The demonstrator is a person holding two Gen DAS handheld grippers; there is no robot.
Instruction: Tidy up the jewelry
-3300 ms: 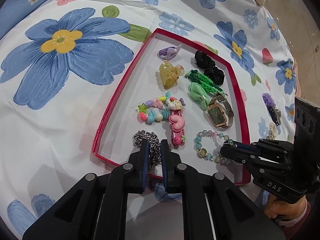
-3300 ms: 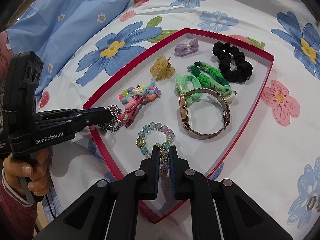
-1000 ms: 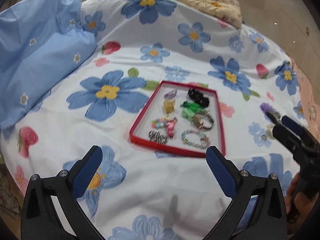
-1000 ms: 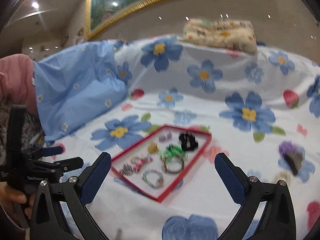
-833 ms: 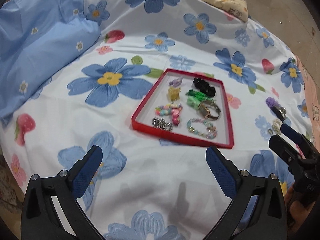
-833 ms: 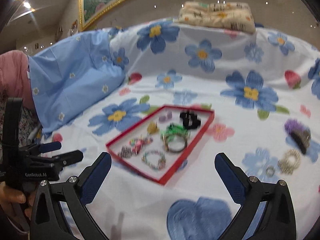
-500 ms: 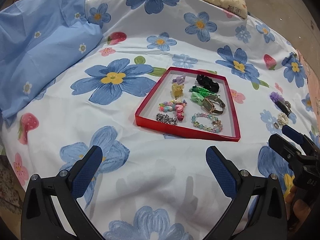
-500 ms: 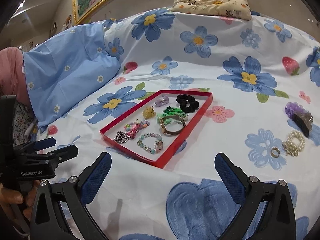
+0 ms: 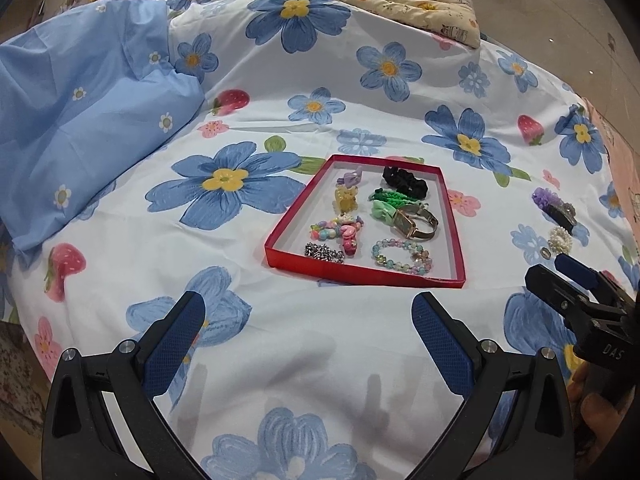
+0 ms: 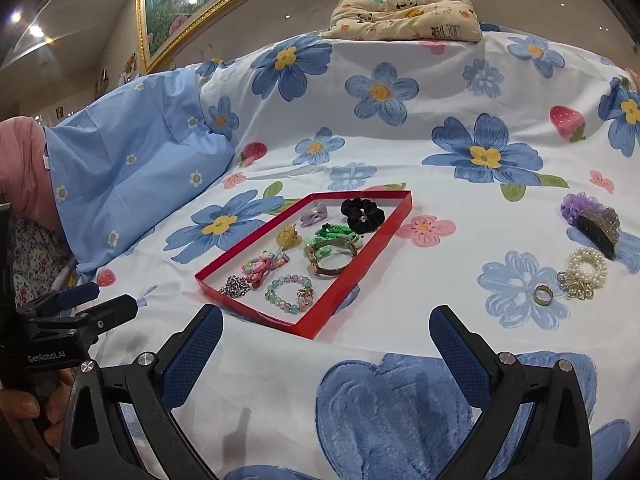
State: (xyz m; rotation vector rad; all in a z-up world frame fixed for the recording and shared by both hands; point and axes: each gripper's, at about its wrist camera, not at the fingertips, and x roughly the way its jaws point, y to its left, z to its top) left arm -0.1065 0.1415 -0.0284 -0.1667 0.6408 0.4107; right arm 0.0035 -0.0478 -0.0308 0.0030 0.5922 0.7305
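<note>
Left hand-held gripper (image 9: 308, 316): released, jaws spread wide and empty, hovering over the bed at 6 o'clock from the tray.
Right hand-held gripper (image 10: 326, 330): released, jaws wide apart, holding nothing, also well back from the tray.
Red tray (image 9: 456, 236): lies flat on the flowered bedsheet (image 9: 280, 360).
In the tray: black scrunchie (image 9: 405, 179) at 1 o'clock, gold wristwatch (image 9: 416, 222) near the middle, pastel bead bracelet (image 9: 402, 255) at 5 o'clock, silver chain (image 9: 323, 251) at 7 o'clock.
Outside the tray, at 3 o'clock on the sheet: purple hair claw (image 10: 591, 220), pearl bracelet (image 10: 583, 270), ring (image 10: 544, 294) just beside the pearls.
</note>
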